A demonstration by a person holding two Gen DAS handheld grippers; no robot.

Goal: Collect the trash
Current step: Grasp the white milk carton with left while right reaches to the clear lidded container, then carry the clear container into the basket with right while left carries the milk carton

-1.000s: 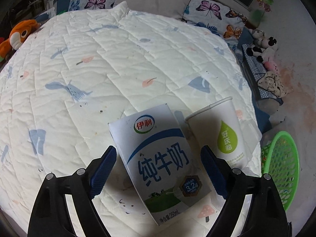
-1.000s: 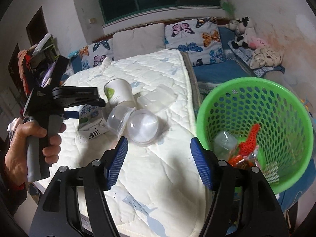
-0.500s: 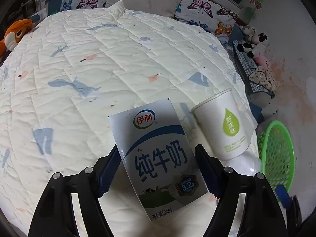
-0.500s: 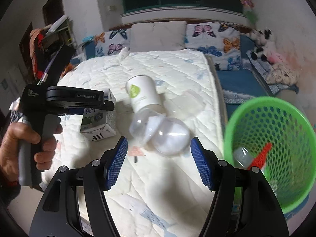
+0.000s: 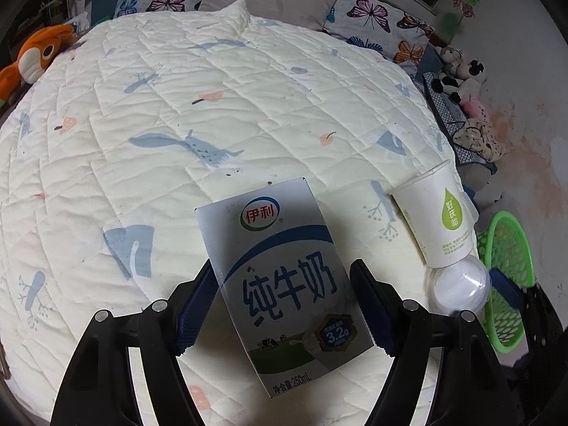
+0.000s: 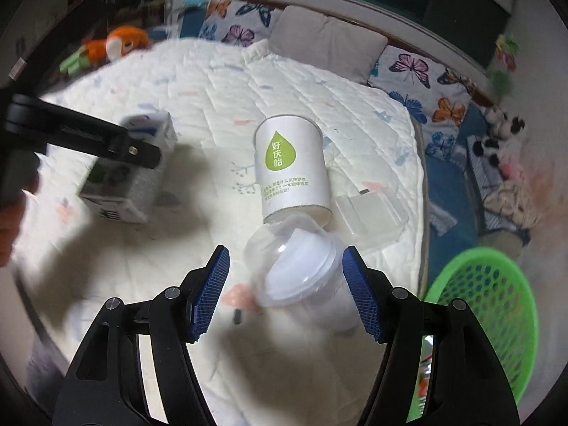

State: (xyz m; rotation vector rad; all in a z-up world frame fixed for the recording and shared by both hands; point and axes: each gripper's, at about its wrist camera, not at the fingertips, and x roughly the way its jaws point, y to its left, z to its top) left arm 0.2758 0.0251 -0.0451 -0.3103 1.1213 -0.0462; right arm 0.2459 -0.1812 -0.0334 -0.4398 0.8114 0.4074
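Note:
A blue-and-white milk carton [image 5: 284,284] lies on the quilted bed. My left gripper [image 5: 284,309] straddles it with jaws open, pads just beside its sides. The carton shows blurred in the right wrist view [image 6: 124,174] under the left gripper. A white paper cup [image 6: 291,167] with a green drop logo lies on its side; it also shows in the left wrist view [image 5: 436,213]. A clear plastic lidded cup [image 6: 298,269] lies below it, between the open pads of my right gripper [image 6: 285,291]. A green basket [image 6: 486,319] stands at the right.
A clear plastic tray [image 6: 369,213] lies beside the paper cup near the bed's right edge. Butterfly pillows [image 5: 383,25] line the headboard. An orange plush toy [image 5: 39,53] sits at the left edge. Soft toys [image 6: 504,142] lie on the blue bench at the right.
My left gripper has moved forward around the carton and narrowed somewhat. My right gripper has swung left from the basket and moved in, so the clear cup now lies between its pads.

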